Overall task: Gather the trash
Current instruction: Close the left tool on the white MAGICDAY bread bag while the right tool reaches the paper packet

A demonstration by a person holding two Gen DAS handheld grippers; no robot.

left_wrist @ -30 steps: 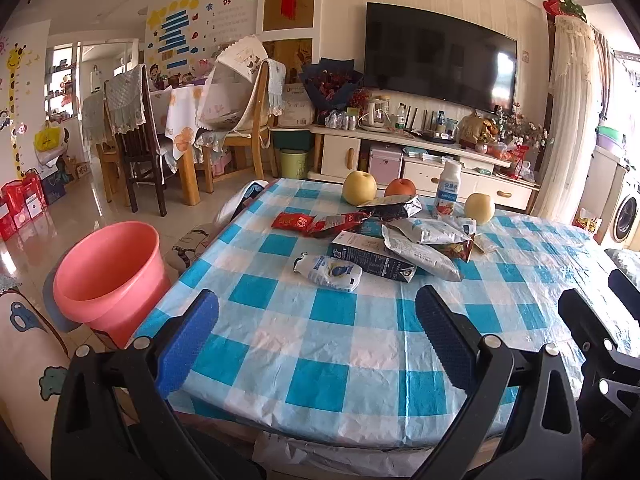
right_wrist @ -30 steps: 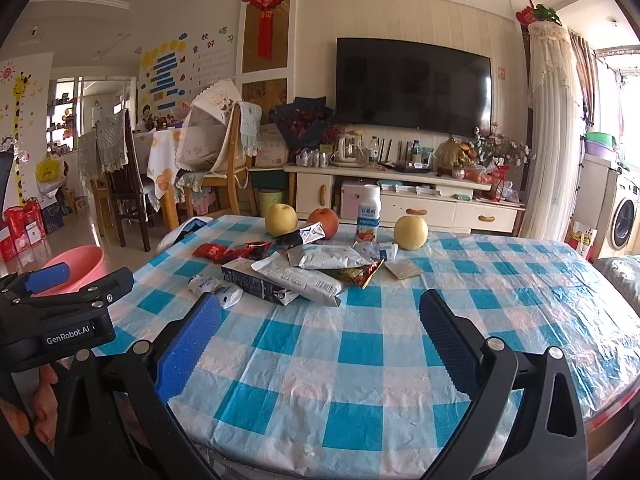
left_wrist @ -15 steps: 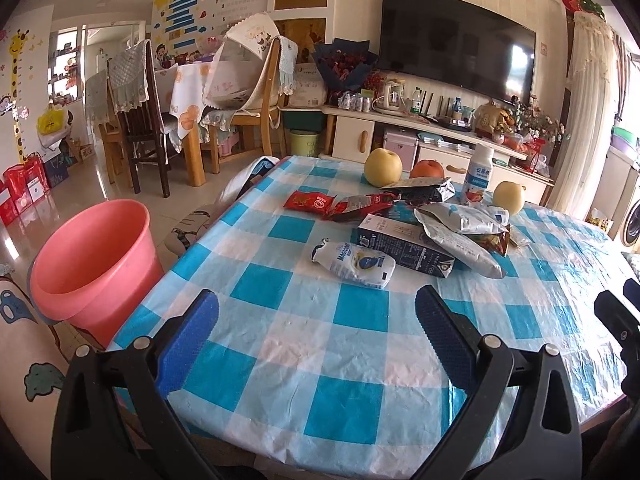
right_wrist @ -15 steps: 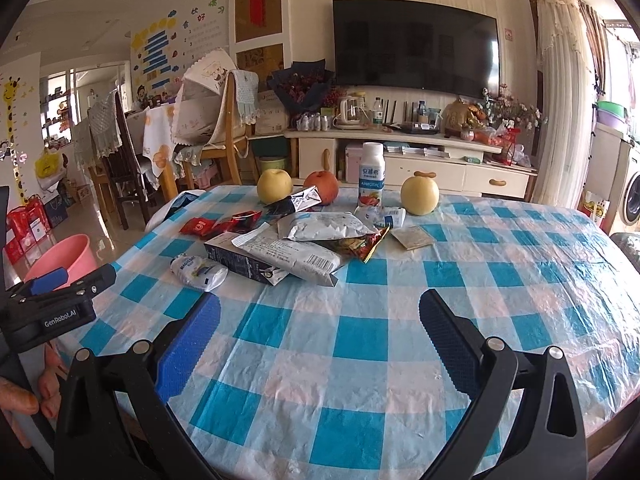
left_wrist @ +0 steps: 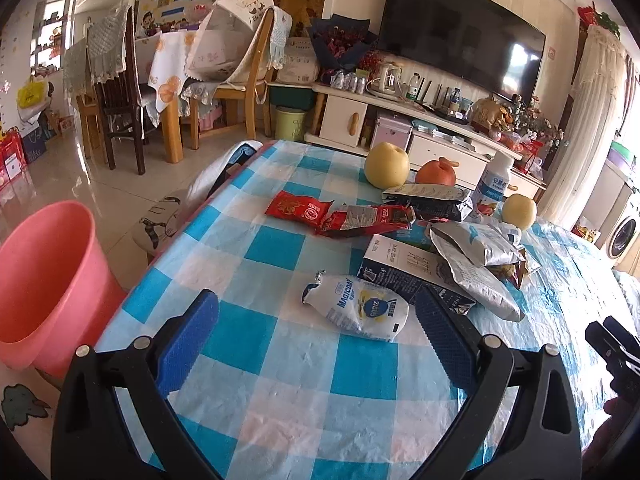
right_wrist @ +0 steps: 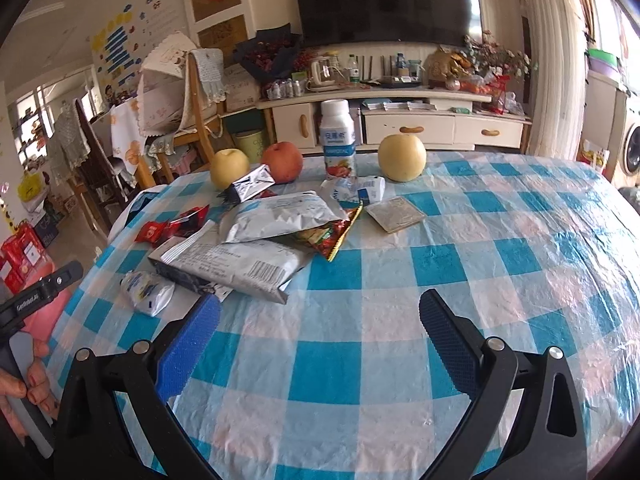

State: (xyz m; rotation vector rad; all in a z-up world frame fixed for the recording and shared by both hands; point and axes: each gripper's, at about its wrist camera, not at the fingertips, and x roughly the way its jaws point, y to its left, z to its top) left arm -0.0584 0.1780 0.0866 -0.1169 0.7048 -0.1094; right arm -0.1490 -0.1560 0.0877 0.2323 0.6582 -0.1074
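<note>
A crumpled white packet [left_wrist: 356,308] lies on the blue-checked tablecloth [left_wrist: 256,264], just ahead of my open left gripper [left_wrist: 318,334] and nearer its right finger. Behind it a dark carton [left_wrist: 404,270], silver bags [left_wrist: 476,248] and red wrappers [left_wrist: 344,216] lie in a heap. A pink bucket [left_wrist: 44,280] stands on the floor at the table's left. My right gripper [right_wrist: 320,336] hovers open over bare cloth, nothing between its fingers. From there the silver bags [right_wrist: 256,244] and the white packet [right_wrist: 148,292] lie ahead to the left.
Two yellow pears [right_wrist: 402,158], a red apple [right_wrist: 282,162] and a drink bottle [right_wrist: 338,140] stand behind the wrappers. A flat grey packet [right_wrist: 396,214] lies near them. Chairs [left_wrist: 120,92] and a TV cabinet [left_wrist: 400,120] stand beyond the table. A hand [right_wrist: 24,388] holds the left gripper.
Both grippers have moved forward and lower over the table. The white packet now lies close in front of the left gripper. Both stay open.
</note>
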